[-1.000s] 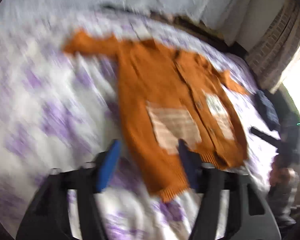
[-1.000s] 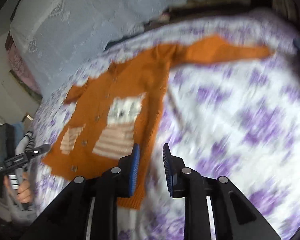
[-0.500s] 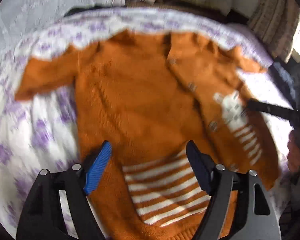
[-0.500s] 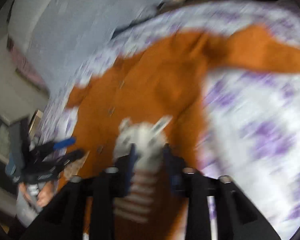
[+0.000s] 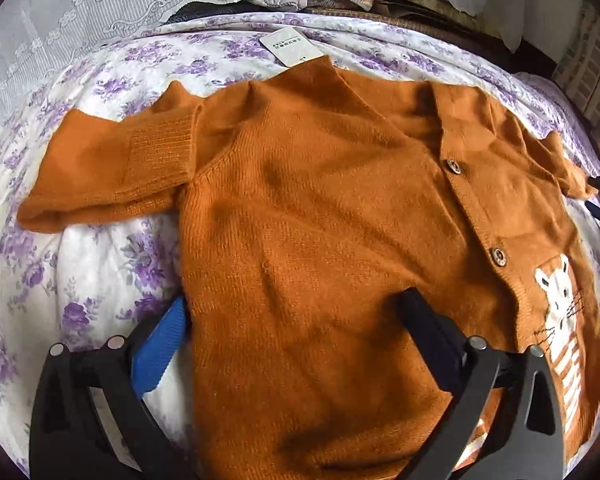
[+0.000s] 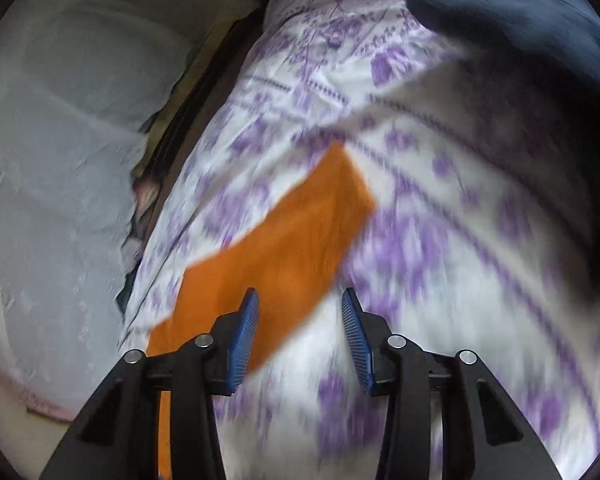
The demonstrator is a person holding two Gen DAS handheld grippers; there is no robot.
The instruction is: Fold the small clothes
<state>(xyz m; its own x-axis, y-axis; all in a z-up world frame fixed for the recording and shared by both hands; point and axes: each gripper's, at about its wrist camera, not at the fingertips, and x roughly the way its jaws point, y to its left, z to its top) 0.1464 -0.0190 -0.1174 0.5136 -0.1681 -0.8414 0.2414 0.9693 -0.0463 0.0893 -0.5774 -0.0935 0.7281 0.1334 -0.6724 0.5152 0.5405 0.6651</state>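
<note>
Left gripper (image 5: 292, 320): jaws opening wide, straddling the cardigan (image 5: 320, 220) hem side, nothing gripped. Right gripper (image 6: 298, 336): jaws closing, apart, nothing clamped; the sleeve (image 6: 284, 248) lies beneath. Cardigan: orange, 2 buttons visible, flat on the sheet (image 5: 100, 264), 1 sleeve folded back. Tag (image 5: 290, 46) at the cardigan's collar. Dark cloth (image 6: 520, 8) well beyond the sleeve.

Ahead of my left gripper (image 5: 296, 320) the orange cardigan (image 5: 320, 208) fills the middle of the floral bedspread (image 5: 96, 264); bare sheet lies open on the left below the folded sleeve (image 5: 112, 176). A paper tag (image 5: 290, 46) lies at the collar. Before my right gripper (image 6: 300, 320) the other sleeve (image 6: 284, 252) crosses; beyond it the sheet is clear up to a dark garment (image 6: 520, 12).
</note>
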